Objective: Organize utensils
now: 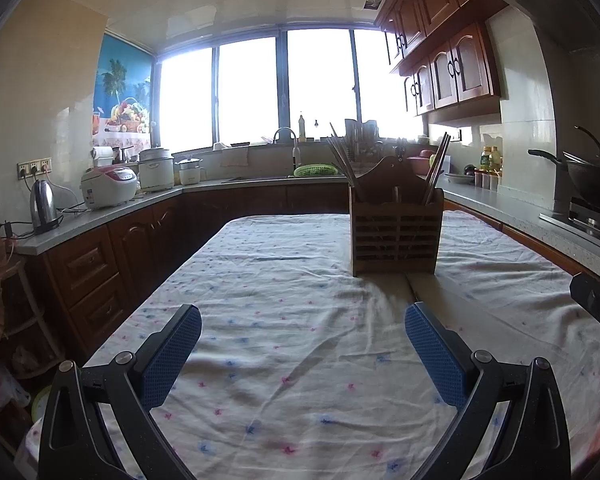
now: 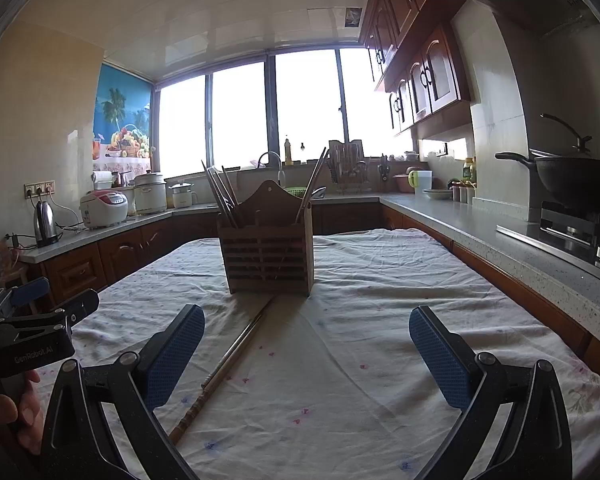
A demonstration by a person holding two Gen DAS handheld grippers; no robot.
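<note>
Wooden and slatted, the utensil holder [image 2: 267, 249] stands upright on the tabletop, toward its far edge and roughly midway between the long sides. Its back panel rises to a curved peak. Chopsticks [image 2: 222, 196] lean out of its left compartment, and more thin utensils [image 2: 314, 184] lean out of the right one. In front of the holder a pair of chopsticks [image 2: 224, 364] lies flat on the tablecloth [image 2: 340, 380], one end close to the holder's base, the other end pointing toward the near edge beside the right gripper's left finger.

The right gripper [image 2: 306, 354] hangs above the near part of the tabletop with its jaws spread wide and nothing between the blue pads [image 2: 440, 360]. The left gripper [image 1: 302, 354] is likewise held over the cloth with jaws spread and bare. In the left wrist view the holder [image 1: 396, 232] stands ahead and to the right, well apart from the fingers.

The white cloth is wrinkled and dotted with small pink and blue flowers. Around the table runs a grey counter [image 2: 480, 220] over brown cabinets, carrying a kettle [image 2: 46, 218], a rice cooker [image 2: 103, 208] and, at right, a black wok [image 2: 576, 180] on the stove.
</note>
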